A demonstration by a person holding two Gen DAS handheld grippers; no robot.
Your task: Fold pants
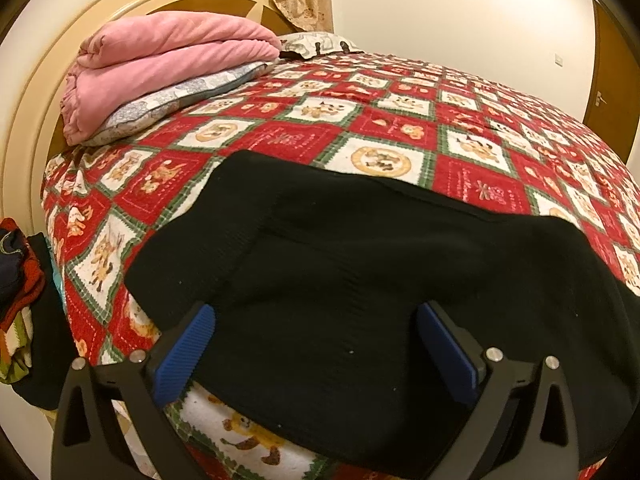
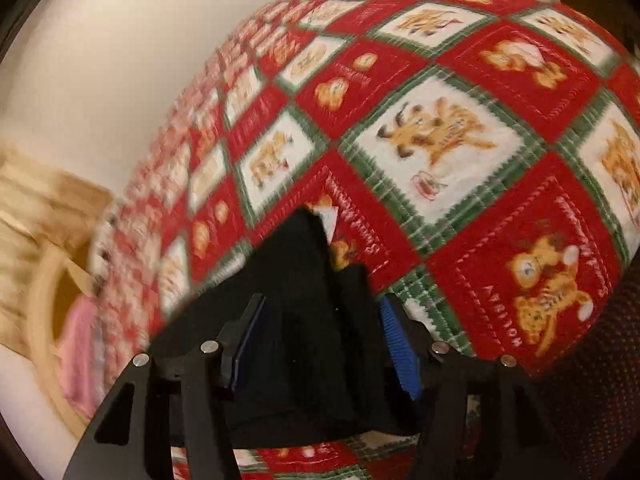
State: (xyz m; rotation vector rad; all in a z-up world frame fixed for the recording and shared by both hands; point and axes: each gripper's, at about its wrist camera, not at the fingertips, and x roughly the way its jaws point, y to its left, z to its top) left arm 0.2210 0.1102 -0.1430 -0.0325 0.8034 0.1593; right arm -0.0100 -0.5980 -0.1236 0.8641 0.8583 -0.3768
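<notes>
Black pants (image 1: 360, 264) lie spread on a red, white and green quilted bedspread (image 1: 384, 128). My left gripper (image 1: 316, 344) is open, its blue pads (image 1: 186, 356) wide apart just above the near part of the pants, holding nothing. In the right wrist view, bunched black pants fabric (image 2: 312, 320) sits between the blue pads (image 2: 400, 348) of my right gripper (image 2: 320, 344). The jaws stand partly apart around the fabric; whether they pinch it is unclear. The view is motion-blurred.
A folded pink blanket (image 1: 168, 68) on a grey pillow (image 1: 168, 104) lies at the head of the bed by a cream headboard (image 1: 36, 128). A pile of clothes (image 1: 16, 292) sits off the bed's left side. A door (image 1: 612, 80) is at right.
</notes>
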